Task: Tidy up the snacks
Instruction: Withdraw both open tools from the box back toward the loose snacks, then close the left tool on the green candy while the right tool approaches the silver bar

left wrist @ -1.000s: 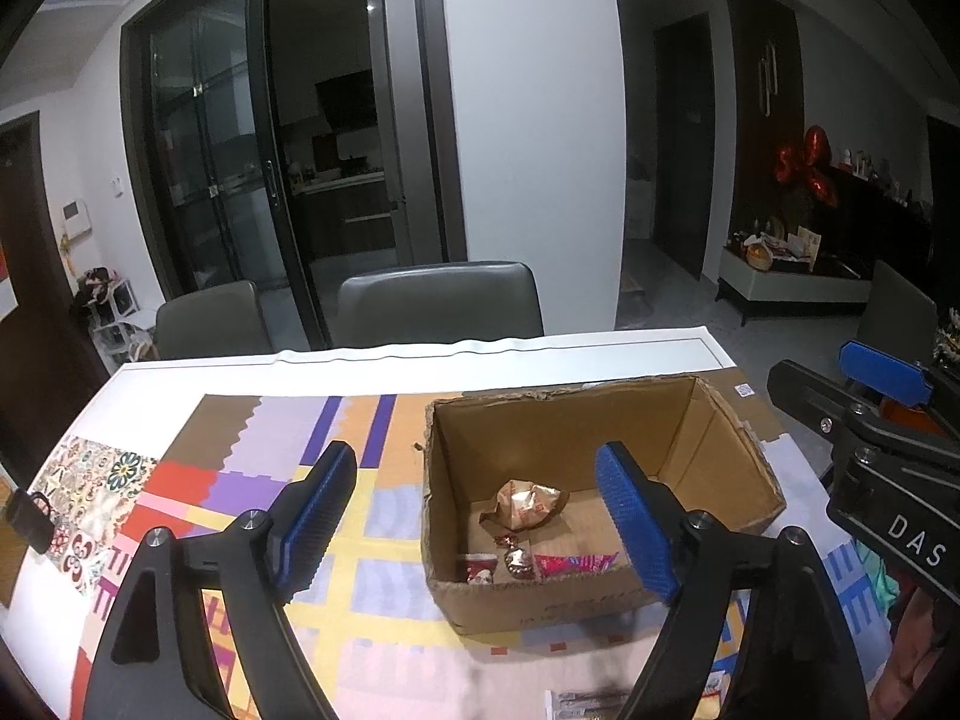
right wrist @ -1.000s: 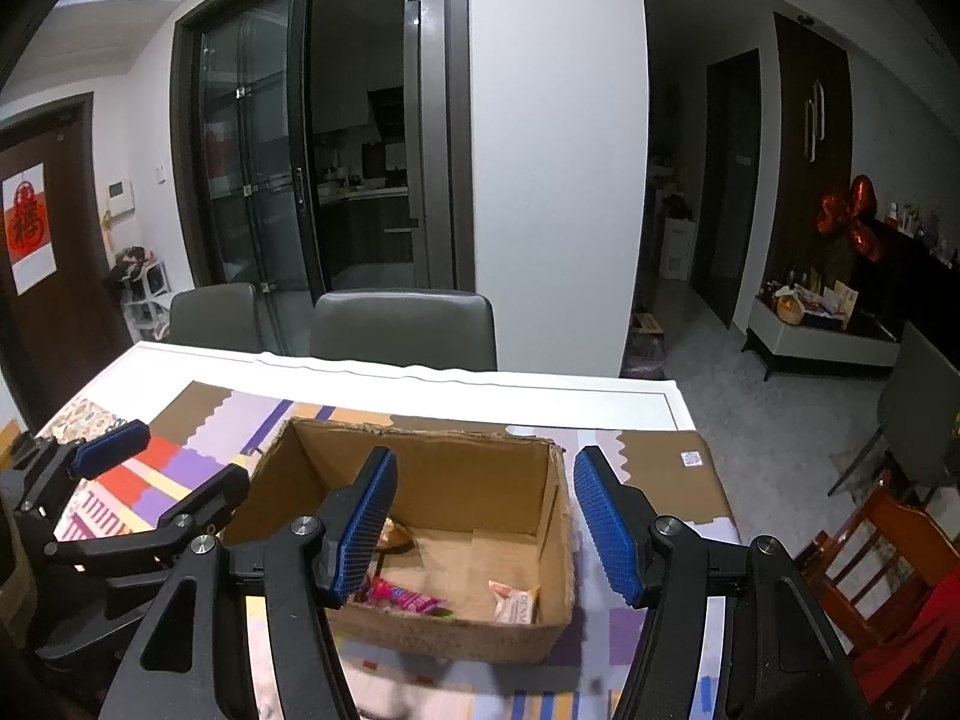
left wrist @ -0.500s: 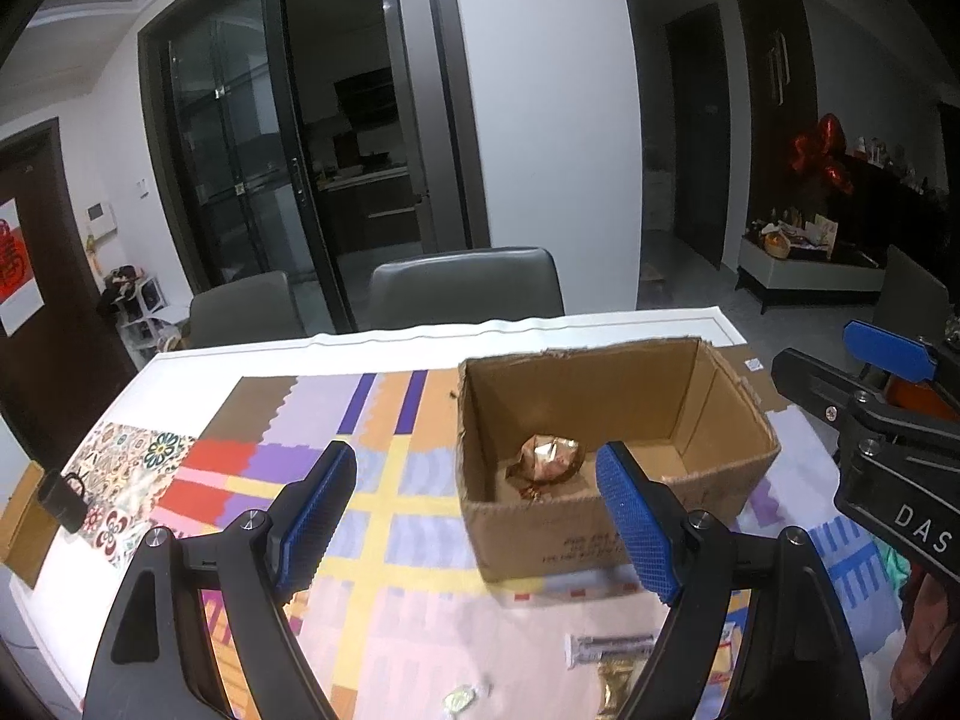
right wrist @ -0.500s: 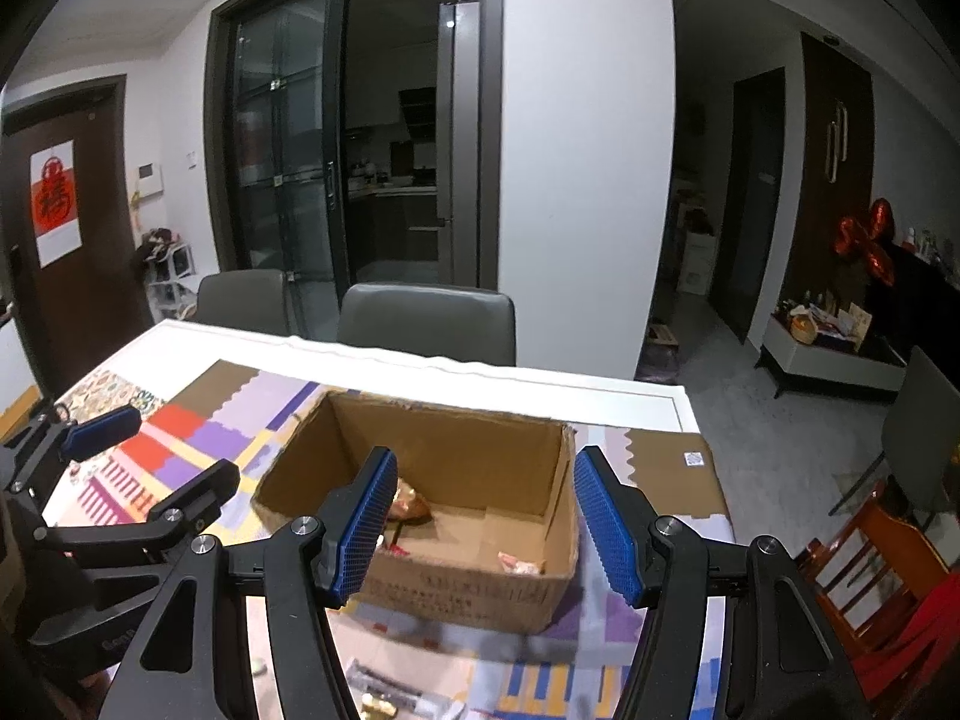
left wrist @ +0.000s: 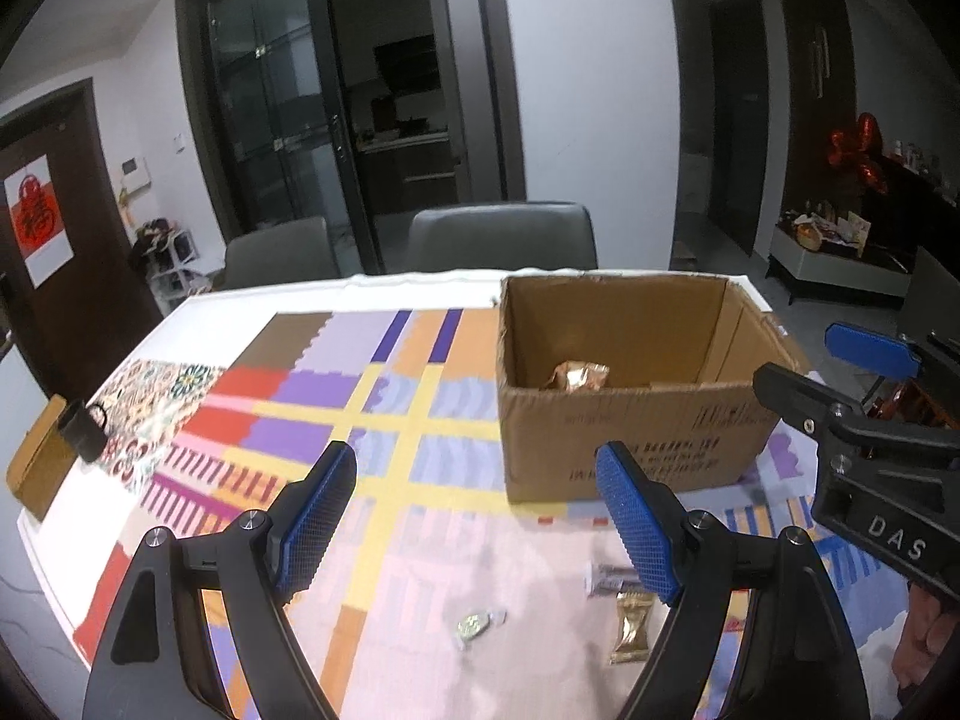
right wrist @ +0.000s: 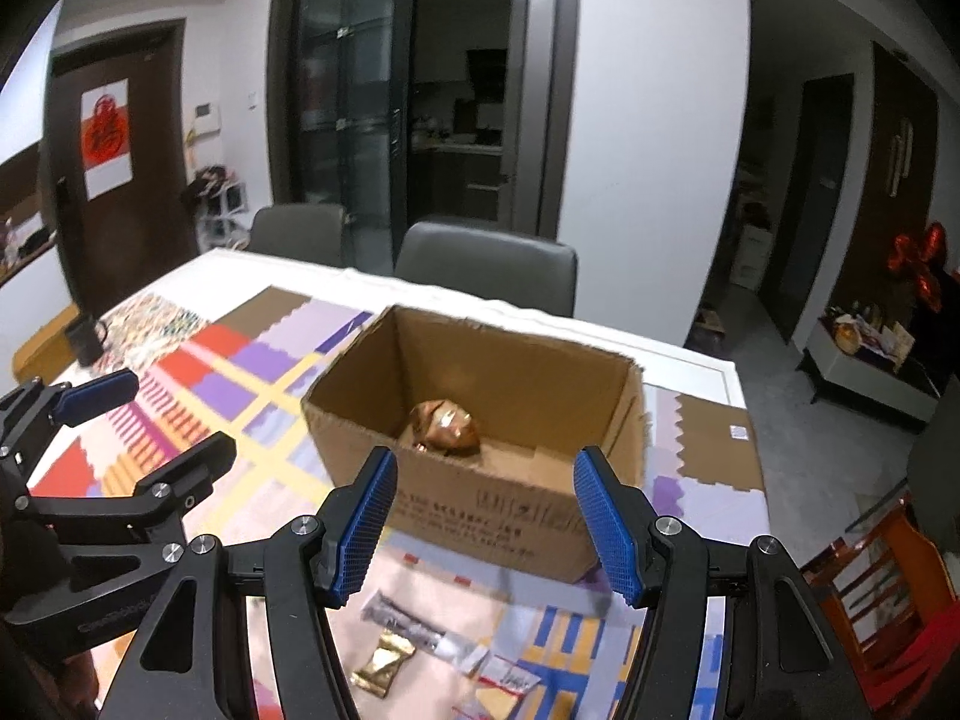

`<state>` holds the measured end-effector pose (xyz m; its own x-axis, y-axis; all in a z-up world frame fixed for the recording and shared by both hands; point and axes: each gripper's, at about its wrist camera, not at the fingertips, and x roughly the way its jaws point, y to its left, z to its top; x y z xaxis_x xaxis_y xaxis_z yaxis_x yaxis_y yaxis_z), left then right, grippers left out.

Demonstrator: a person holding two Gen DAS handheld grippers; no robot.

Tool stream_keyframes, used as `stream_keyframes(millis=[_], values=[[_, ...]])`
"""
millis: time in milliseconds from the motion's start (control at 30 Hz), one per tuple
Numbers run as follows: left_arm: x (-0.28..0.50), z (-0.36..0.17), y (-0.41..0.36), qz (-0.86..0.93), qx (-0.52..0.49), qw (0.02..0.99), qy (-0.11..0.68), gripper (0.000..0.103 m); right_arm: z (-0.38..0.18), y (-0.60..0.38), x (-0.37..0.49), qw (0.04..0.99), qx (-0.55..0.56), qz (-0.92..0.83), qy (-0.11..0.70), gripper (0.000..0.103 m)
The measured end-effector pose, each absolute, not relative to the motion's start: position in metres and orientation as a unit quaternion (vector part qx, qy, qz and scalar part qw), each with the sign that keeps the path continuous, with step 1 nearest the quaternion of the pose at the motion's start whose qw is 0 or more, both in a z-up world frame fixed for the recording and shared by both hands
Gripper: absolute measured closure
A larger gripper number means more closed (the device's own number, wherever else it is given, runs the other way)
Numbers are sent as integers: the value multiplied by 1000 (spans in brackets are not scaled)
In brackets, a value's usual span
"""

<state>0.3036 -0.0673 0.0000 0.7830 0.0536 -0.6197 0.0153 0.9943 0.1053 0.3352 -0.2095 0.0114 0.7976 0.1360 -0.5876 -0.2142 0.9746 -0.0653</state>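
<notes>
An open cardboard box (left wrist: 630, 444) (right wrist: 480, 498) stands on the patterned tablecloth with a crumpled copper foil snack (left wrist: 575, 374) (right wrist: 445, 427) inside. Loose snacks lie in front of it: a gold packet (left wrist: 630, 627) (right wrist: 384, 669), a silver wrapper (left wrist: 606, 577) (right wrist: 414, 630) and a small green candy (left wrist: 474, 625). My left gripper (left wrist: 480, 525) hovers open over the cloth in front of the box, holding nothing. My right gripper (right wrist: 486, 525) is open and empty before the box's near wall, above the gold packet and silver wrapper.
Two grey chairs (left wrist: 504, 237) stand behind the white table. A dark mug (left wrist: 84, 432) and a brown board (left wrist: 36, 462) sit at the table's left edge. A white-and-red packet (right wrist: 510, 675) lies near the right gripper. A red wooden chair (right wrist: 882, 576) is to the right.
Both grippers have drawn back from over the box and sunk lower. The box's inside is now mostly hidden by its near wall, and the loose snacks in front have come into view.
</notes>
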Motion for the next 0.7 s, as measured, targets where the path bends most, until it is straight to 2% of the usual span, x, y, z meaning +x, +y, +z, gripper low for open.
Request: stream_keyframes(millis=[700], values=[[288, -58, -54, 18, 71, 924, 376, 21, -51, -185, 330, 914, -136, 141, 356, 41]])
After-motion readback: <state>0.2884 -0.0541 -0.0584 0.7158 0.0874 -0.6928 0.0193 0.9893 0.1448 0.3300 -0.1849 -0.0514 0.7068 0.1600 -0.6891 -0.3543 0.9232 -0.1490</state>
